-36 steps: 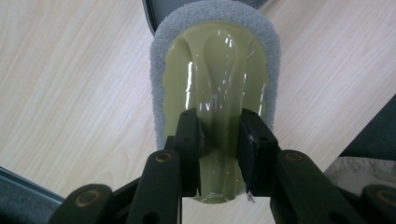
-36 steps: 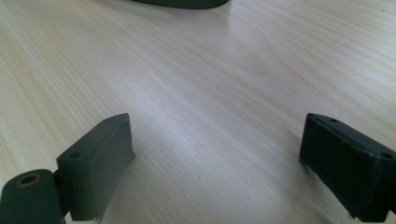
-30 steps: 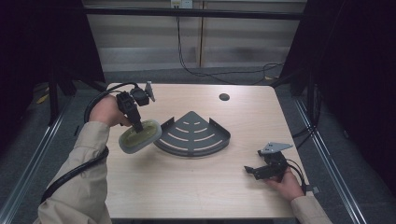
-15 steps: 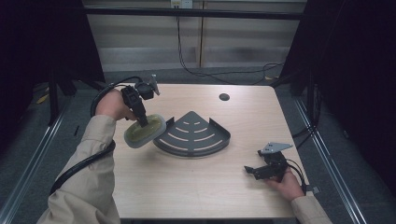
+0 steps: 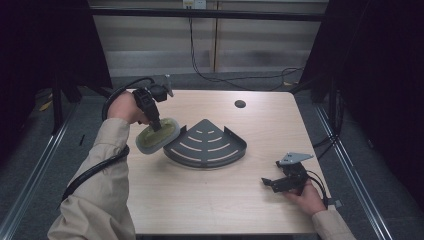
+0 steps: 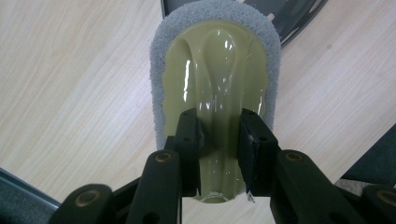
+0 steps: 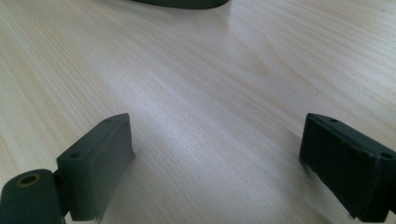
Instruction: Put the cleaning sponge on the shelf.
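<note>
Scrub pad: 1, green plastic grip on grey sponge (image 6: 215, 70), held above the table (image 5: 210, 205), its far end over the rack's left edge.
Corner rack: 1, dark grey, slotted (image 5: 206, 145).
My left gripper (image 5: 154, 122): clamped on the pad's ridge.
My right gripper (image 5: 270, 182): jaws wide apart, resting low on the table, nothing between.
Writing: none readable.

Desk (image 5: 210, 200) front and centre lie bare, open for passage. Corner shelf rack (image 5: 206, 145) blocks mid-desk, its raised rim just beside the held scrubbing pad (image 5: 157, 135). Right gripper (image 5: 270, 182) rests well apart, clear ground ahead
</note>
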The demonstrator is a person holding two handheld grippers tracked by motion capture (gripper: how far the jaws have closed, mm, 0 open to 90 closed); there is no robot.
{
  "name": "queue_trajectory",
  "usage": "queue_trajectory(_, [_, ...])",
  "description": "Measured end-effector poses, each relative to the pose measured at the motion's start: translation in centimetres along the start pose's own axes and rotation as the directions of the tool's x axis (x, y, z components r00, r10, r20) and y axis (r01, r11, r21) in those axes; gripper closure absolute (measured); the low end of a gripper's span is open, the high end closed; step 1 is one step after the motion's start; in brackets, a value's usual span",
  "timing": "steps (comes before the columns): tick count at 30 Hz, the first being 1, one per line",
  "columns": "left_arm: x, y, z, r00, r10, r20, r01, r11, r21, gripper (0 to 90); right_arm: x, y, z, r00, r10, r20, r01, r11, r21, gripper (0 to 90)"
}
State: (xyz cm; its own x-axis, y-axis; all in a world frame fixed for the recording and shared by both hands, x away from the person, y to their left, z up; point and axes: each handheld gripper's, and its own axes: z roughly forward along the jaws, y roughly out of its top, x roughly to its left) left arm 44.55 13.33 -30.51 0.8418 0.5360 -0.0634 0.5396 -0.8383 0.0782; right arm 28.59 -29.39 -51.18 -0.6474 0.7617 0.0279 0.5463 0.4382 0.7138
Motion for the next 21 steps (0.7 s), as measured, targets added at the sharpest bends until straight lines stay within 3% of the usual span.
queue_trajectory(10, [0.0, 1.1, 0.3, 1.0000, -0.003, -0.002, 0.003, 1.0000, 0.004, 71.5, 0.0, 0.0, 0.0, 1.0000, 0.001, 0.001, -0.001, 1.000, -0.002, 9.1])
queue_trajectory(18, [0.2, 1.9, 0.8, 0.9996, -0.029, -0.005, 0.029, 0.9996, 0.005, 71.5, 0.0, 0.0, 0.0, 1.0000, 0.001, 0.000, -0.001, 1.000, -0.002, 9.1])
queue_trajectory(21, [0.2, 2.5, 0.9, 0.9983, -0.059, -0.004, 0.059, 0.9982, 0.005, 71.5, 0.0, 0.0, 0.0, 1.0000, 0.001, 0.001, -0.001, 1.000, -0.002, 9.1])
